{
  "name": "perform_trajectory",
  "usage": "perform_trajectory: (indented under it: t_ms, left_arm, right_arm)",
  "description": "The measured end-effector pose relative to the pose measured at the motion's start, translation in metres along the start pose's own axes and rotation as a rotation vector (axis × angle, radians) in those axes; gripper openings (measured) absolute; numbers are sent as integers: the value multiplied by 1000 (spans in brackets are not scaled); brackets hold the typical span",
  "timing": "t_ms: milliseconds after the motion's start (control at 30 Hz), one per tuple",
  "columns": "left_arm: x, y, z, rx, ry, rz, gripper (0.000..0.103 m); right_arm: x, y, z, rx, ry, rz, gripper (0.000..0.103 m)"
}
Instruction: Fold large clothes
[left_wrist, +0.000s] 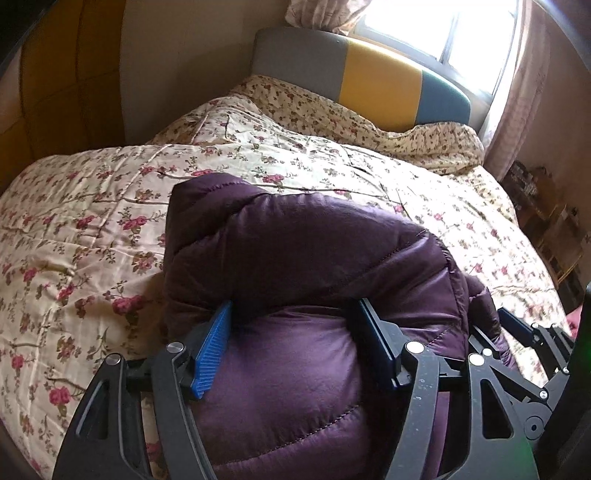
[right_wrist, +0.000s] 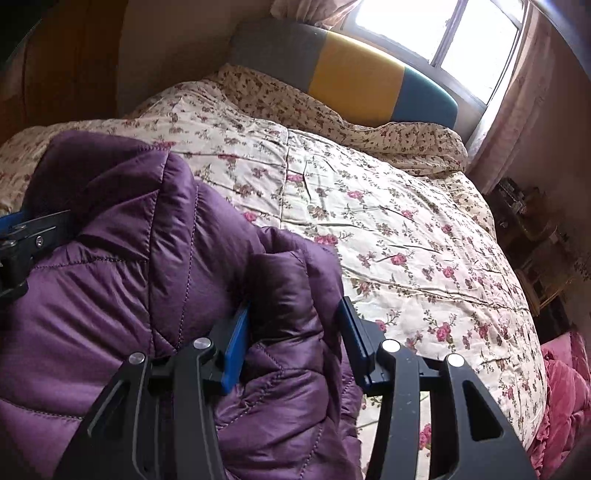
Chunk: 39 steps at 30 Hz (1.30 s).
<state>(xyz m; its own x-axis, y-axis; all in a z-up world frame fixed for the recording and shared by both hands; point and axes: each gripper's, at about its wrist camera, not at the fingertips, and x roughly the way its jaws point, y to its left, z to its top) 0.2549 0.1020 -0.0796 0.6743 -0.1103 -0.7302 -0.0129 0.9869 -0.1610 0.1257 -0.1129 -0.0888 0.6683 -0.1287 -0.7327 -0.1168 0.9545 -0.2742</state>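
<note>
While bunched between both tongs, purple jacket (left_wrist: 295, 258) lengthwise toward headboard (left_wrist: 380, 81).

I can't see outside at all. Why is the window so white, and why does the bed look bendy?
Left wrist view: window blown out by daylight. Right wrist view: same glare on it; fisheye lens curves the bed, corners go dark.

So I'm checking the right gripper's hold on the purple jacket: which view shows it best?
The right wrist view: the right gripper has a puffy fold of the purple jacket between its blue pads, the far pad barely touching. The left wrist view shows only part of its linkage at the right edge, behind the jacket.
</note>
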Motion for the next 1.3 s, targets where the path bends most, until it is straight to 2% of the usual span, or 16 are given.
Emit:
perform_trajectory:
  t_ms: [133,367,567,633,700,867,1100,1300]
  left_arm:
    - [7,-4,-6,36,-14,19,67]
    - [19,-3,-12,23,-44,37,68]
    - [18,-4,-12,27,-50,46,68]
    - [13,-6,-13,28,-57,44,72]
    - [3,-2,-12,13,-51,38,75]
    - [-34,11,-22,-39,-82,30,75]
    - [-85,9,-60,-33,-129,11,75]
    - [-104,-2,-93,-33,-130,1,75]
  right_arm:
    - [11,4,-7,-5,-12,-4,45]
    - [30,3,-11,23,-14,36,45]
    - [26,-1,-11,36,-21,52,47]
    - [19,-3,-10,37,-27,58,47]
    - [11,-7,-10,30,-35,56,49]
    - [-17,-12,-10,46,-63,55,58]
    - [-61,-9,-30,24,-116,56,58]
    - [-83,-11,-52,14,-139,66,59]
